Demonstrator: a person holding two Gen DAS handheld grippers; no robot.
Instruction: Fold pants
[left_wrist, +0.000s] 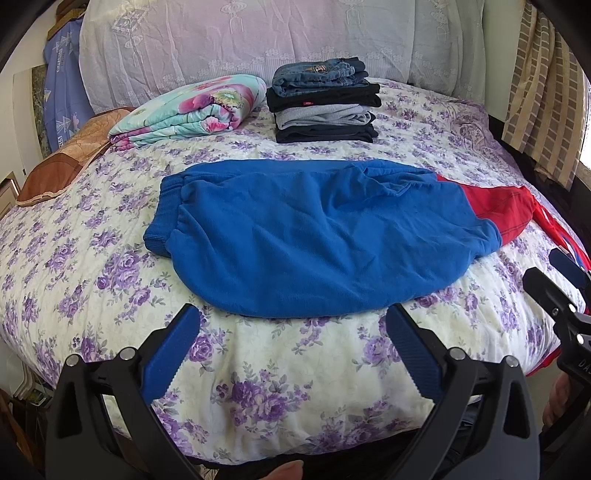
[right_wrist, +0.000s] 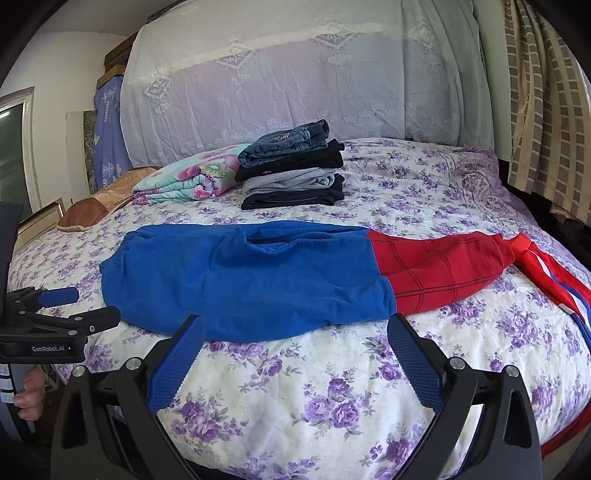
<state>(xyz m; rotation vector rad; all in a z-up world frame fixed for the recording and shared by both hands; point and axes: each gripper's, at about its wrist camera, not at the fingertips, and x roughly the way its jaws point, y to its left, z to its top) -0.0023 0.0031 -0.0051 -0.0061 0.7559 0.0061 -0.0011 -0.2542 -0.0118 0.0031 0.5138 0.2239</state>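
Blue pants with a red waist part (left_wrist: 303, 236) lie folded lengthwise across the floral bedspread, cuffs to the left, red end (left_wrist: 498, 210) to the right. They also show in the right wrist view (right_wrist: 251, 280), red end (right_wrist: 439, 273) at the right. My left gripper (left_wrist: 293, 328) is open and empty, just in front of the pants' near edge. My right gripper (right_wrist: 295, 338) is open and empty, also at the near edge. Each gripper shows in the other's view: the right one (left_wrist: 554, 280), the left one (right_wrist: 74, 306).
A stack of folded pants (left_wrist: 325, 103) (right_wrist: 291, 170) stands at the back of the bed (left_wrist: 258, 362). A folded floral blanket (left_wrist: 192, 107) and a brown pillow (left_wrist: 62, 162) lie at the back left. A red and blue garment (right_wrist: 557, 280) hangs off the right edge. A curtain (right_wrist: 546, 110) hangs on the right.
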